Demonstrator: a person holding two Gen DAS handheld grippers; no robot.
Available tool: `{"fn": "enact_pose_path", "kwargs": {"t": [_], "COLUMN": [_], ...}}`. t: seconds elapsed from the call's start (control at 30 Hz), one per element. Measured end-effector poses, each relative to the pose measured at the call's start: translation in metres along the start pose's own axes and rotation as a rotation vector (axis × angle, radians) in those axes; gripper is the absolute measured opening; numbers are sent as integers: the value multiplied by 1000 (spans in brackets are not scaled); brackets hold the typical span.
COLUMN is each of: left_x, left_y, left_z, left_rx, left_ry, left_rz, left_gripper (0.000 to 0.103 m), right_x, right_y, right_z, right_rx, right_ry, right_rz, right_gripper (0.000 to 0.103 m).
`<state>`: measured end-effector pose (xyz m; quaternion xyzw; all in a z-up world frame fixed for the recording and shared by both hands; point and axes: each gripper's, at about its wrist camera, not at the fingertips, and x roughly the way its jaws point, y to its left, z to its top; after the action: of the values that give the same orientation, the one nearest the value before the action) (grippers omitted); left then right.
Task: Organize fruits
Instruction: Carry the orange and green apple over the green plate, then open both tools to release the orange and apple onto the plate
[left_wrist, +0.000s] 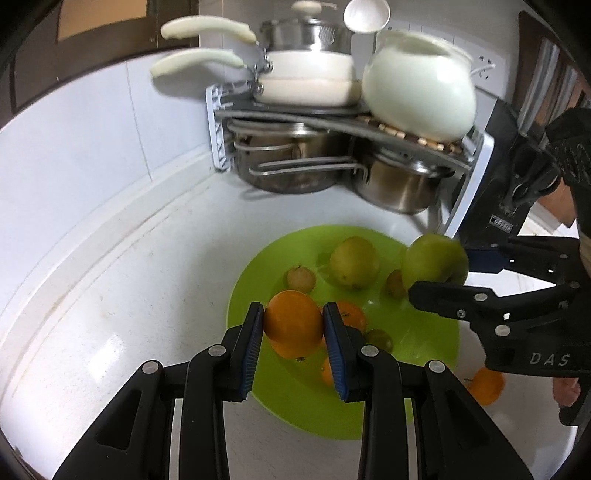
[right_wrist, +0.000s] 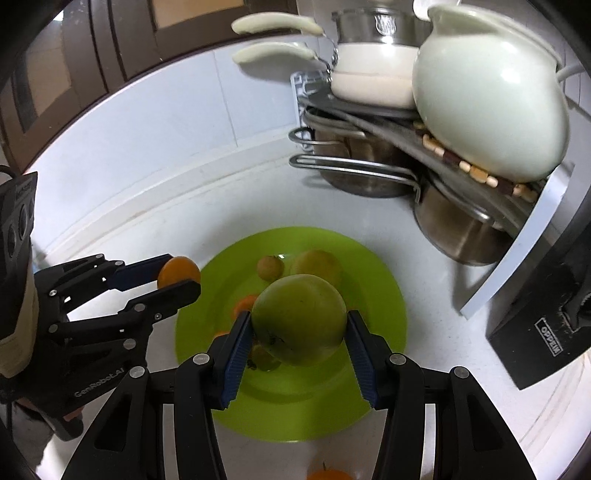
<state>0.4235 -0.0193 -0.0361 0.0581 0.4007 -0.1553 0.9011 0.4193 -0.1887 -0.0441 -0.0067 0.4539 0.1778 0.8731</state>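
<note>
A green plate lies on the white counter and holds several fruits: a yellow-green fruit, a small brownish fruit and small oranges. My left gripper is shut on an orange above the plate's near left part. My right gripper is shut on a green apple above the plate.
One orange lies on the counter beside the plate's near edge. A rack with steel pots, cream pans and a white jug stands in the far corner. A black box stands at the right.
</note>
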Motion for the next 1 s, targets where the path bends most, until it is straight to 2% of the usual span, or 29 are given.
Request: {"fn": "enact_pose_path", "kwargs": {"t": [0.23, 0.7, 1.0], "left_x": [14, 23, 13], "left_y": [1, 3, 4], "left_z": [-3, -2, -1], "left_rx": [2, 7, 1], "left_ry": [30, 40, 13], "left_rz": [-8, -1, 7], "left_gripper": [33, 33, 43], "right_x": [15, 25, 26], "right_y": [-2, -4, -3], "right_z": [0, -5, -7], "right_rx": [4, 14, 16], "right_ry": [37, 64, 61], "right_rz": [-7, -13, -28], "right_gripper": [52, 52, 53]}}
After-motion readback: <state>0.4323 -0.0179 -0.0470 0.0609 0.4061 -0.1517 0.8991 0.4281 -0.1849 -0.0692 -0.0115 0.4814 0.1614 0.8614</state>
